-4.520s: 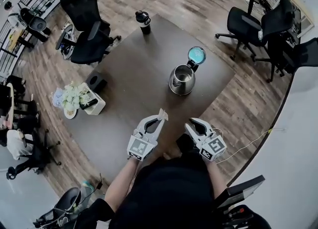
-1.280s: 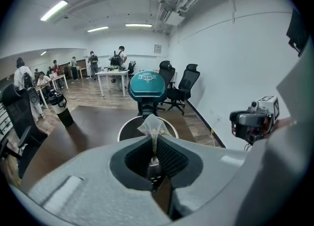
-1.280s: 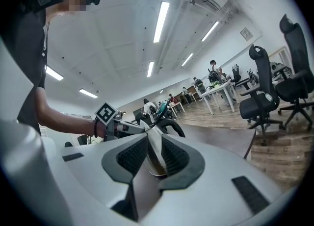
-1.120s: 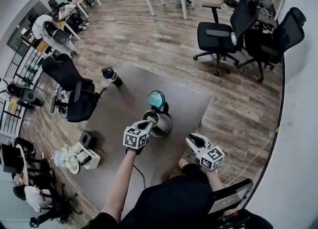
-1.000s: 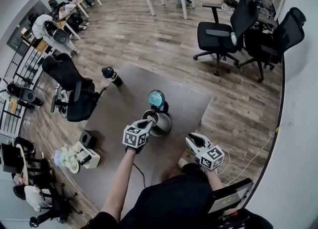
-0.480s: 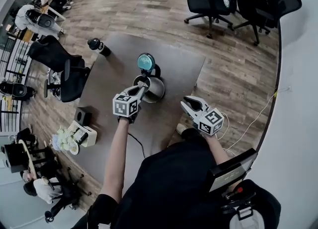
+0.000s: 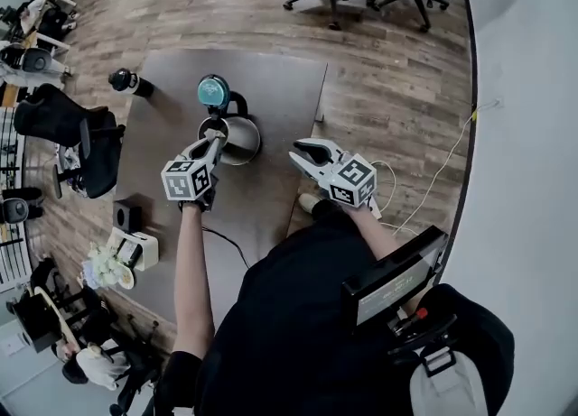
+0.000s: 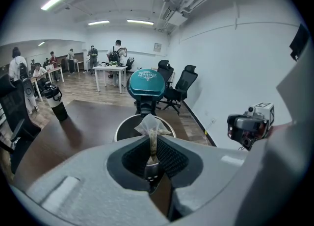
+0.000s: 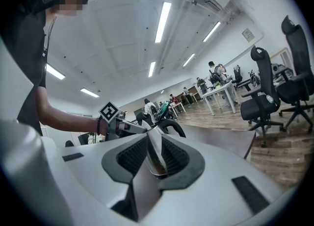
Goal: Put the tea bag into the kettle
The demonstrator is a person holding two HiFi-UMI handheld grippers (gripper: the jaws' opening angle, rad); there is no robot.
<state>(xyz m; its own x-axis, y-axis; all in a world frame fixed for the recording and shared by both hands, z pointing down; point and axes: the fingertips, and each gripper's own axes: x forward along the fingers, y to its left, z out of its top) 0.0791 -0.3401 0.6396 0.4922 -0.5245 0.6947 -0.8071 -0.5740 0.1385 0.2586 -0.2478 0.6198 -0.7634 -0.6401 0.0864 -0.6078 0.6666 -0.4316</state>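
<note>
Left tongs [image 7: 215, 138] nearly shut, pinching tea bag [image 8: 153, 127]; bag hangs just over kettle [image 7: 239, 142] rim, lid [image 7: 213, 93] up; bag not yet inside; drop remains; right tongs [image 7: 302, 149] wide open, empty, near kettle's right.

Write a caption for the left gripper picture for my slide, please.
Left gripper pinching a tea bag over the open kettle, teal lid flipped up.

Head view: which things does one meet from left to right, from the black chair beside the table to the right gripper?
Black chair → black bottle → kettle → right gripper. The left gripper overlaps the kettle, so I leave it out.
</note>
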